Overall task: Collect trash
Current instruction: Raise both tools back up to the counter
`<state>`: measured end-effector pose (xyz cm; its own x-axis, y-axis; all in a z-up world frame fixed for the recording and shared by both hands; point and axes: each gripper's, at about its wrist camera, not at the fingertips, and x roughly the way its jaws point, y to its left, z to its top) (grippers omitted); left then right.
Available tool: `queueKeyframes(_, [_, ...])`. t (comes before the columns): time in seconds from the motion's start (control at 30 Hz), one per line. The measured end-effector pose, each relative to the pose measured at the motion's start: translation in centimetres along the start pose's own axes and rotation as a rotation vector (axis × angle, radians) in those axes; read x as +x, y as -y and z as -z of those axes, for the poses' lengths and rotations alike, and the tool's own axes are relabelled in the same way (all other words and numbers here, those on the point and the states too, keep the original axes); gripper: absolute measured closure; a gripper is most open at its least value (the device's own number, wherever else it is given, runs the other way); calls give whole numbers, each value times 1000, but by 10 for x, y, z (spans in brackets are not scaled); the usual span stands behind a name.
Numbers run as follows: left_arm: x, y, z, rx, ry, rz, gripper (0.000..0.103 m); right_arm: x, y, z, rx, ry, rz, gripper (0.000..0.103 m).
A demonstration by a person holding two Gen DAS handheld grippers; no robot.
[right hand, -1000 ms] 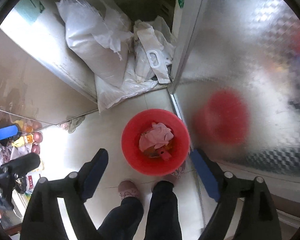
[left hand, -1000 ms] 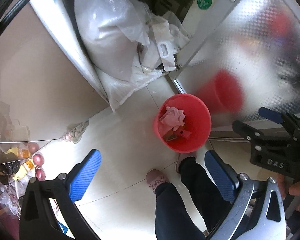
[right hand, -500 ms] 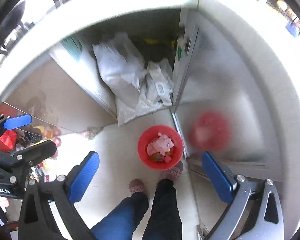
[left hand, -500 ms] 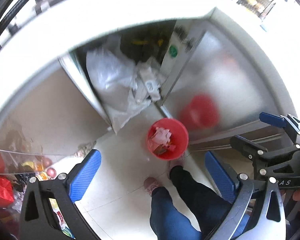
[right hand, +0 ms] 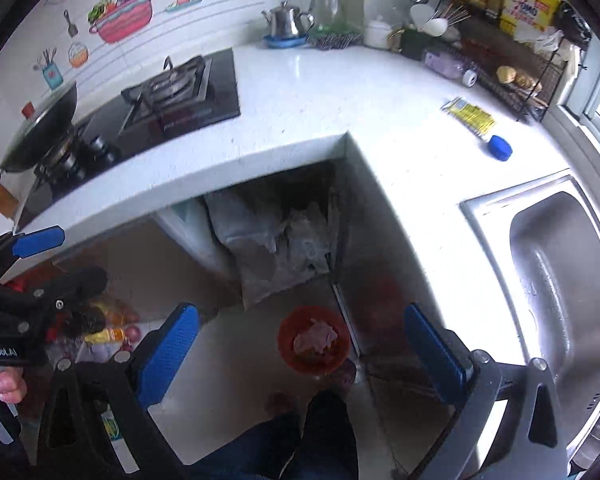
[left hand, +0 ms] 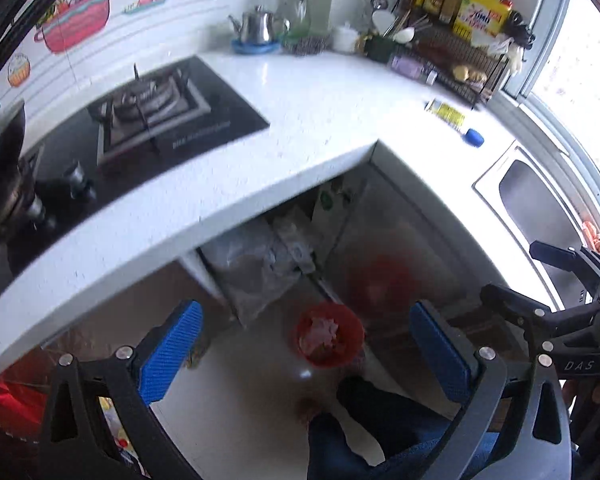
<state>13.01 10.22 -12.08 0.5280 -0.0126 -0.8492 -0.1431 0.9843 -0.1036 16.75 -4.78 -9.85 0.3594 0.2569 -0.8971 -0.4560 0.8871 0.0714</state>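
A red bin (left hand: 328, 338) (right hand: 314, 340) with pink crumpled trash inside stands on the floor far below both grippers, by an open cabinet. On the white counter (left hand: 308, 92) (right hand: 312, 96) lie a yellow wrapper (left hand: 446, 112) (right hand: 470, 116) and a blue cap (left hand: 474, 137) (right hand: 500, 148). My left gripper (left hand: 306, 354) is open and holds nothing. My right gripper (right hand: 302, 348) also stands wide open and empty. Each gripper shows at the other view's edge.
A gas hob (left hand: 152, 108) with a wok (right hand: 40, 128) fills the counter's left. A kettle (right hand: 286, 24), bottles and a wire rack (right hand: 516, 80) line the back. A steel sink (right hand: 560, 264) lies at the right. White bags (right hand: 276, 248) fill the open cabinet. The person's legs (right hand: 312, 432) stand by the bin.
Both grippers have risen from near the floor to above the counter. The bin has shrunk in view, and the hob, counter and sink have come into sight.
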Motion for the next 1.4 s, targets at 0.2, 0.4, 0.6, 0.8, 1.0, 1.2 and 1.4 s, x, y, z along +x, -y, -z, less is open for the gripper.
queueKeyframes(0.2, [-13,20,-33,54,61,16,0,-29,21,-25,21,77,27,1])
queueKeyframes(0.4, [-3,44,-79,119,80,9,0,-36,47,-51,39,119,52,1])
queueKeyframes(0.6, [14,77,-129,184,93,48,0,-39,84,-81,59,128,48,1])
queueKeyframes(0.8, [38,110,-178,233,81,86,0,-34,129,-112,92,142,52,1])
queueKeyframes(1.0, [66,146,-226,279,56,131,0,-26,169,-142,119,162,30,1])
queueKeyframes(1.2, [99,177,-269,321,15,144,0,-6,207,-169,111,137,11,1])
queueKeyframes(1.4, [141,184,-296,297,-43,132,0,36,241,-196,58,65,-43,1])
